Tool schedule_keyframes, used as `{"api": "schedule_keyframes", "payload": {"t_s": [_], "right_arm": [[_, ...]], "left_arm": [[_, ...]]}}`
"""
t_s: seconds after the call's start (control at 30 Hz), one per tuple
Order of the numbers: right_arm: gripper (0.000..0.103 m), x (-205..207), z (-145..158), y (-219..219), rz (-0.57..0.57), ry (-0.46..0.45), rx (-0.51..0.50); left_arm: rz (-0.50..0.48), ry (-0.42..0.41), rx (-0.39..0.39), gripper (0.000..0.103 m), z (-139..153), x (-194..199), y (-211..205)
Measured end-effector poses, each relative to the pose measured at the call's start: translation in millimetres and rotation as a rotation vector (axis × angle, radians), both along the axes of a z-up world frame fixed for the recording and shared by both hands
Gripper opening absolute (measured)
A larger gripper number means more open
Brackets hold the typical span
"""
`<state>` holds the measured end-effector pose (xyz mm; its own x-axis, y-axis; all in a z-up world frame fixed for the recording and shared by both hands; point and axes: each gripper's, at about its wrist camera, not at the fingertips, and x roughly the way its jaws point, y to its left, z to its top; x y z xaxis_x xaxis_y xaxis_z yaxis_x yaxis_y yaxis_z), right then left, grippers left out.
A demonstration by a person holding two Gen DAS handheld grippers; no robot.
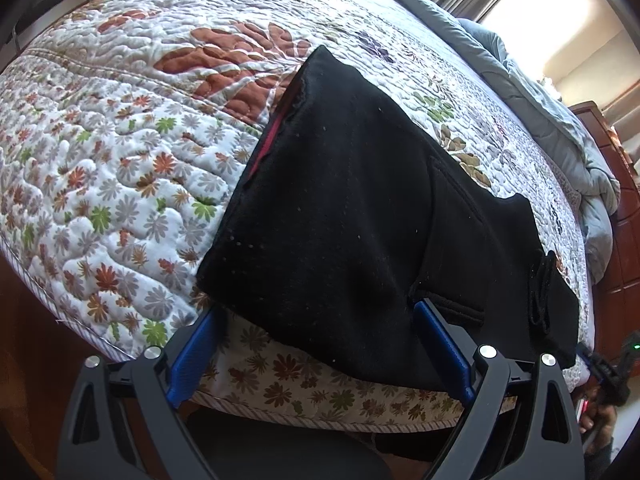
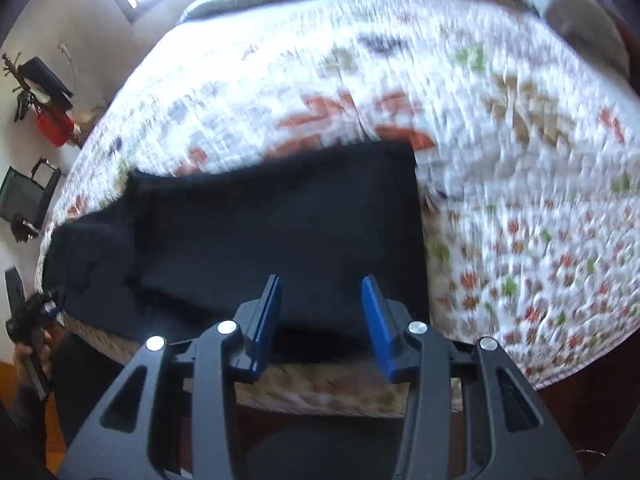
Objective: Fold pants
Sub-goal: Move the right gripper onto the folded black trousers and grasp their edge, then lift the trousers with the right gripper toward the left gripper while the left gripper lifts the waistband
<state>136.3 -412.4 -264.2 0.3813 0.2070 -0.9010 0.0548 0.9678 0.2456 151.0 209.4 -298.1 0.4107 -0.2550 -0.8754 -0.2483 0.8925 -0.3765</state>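
Black folded pants (image 1: 360, 220) beneath both hand-held grippers, left (image 1: 320, 320) wide, right (image 2: 322, 292) part-open, both empty.

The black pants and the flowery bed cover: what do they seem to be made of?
The black pants look like a soft, matte knit or fleece: no sheen, and pale lint specks cling to the surface. The exact fibre cannot be told. The bed cover looks like a quilted cotton-type fabric, white with printed leaves and flowers; stitched lines puff it into small padded ridges.
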Motion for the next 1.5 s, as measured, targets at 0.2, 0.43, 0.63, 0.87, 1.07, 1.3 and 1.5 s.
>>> {"api": "schedule_keyframes", "payload": {"t_s": [0.2,0.43,0.63,0.87,1.07,1.3,1.5], "right_arm": [[0.039,8,3,-5,0.067,0.018,0.021],[0.045,70,27,-34,0.016,-0.041,0.102],[0.044,99,-9,-26,0.095,0.129,0.026],[0.056,119,41,38,0.310,0.090,-0.076],[0.079,161,81,167,0.738,0.132,0.071],[0.089,201,85,354,1.217,0.258,0.050],[0.090,207,47,488,1.464,0.385,-0.007]], "left_arm": [[-0.049,0.027,0.027,0.095,-1,6,-6],[0.077,-0.016,-0.078,0.095,9,2,7],[0.277,-0.061,-0.270,0.095,9,-29,36],[0.381,-0.086,-0.367,0.095,-1,-50,49],[0.404,-0.139,-0.417,0.095,-7,-45,38],[0.359,-0.193,-0.332,0.095,-3,-39,31],[0.391,-0.223,-0.304,0.094,-8,-39,34]]}}
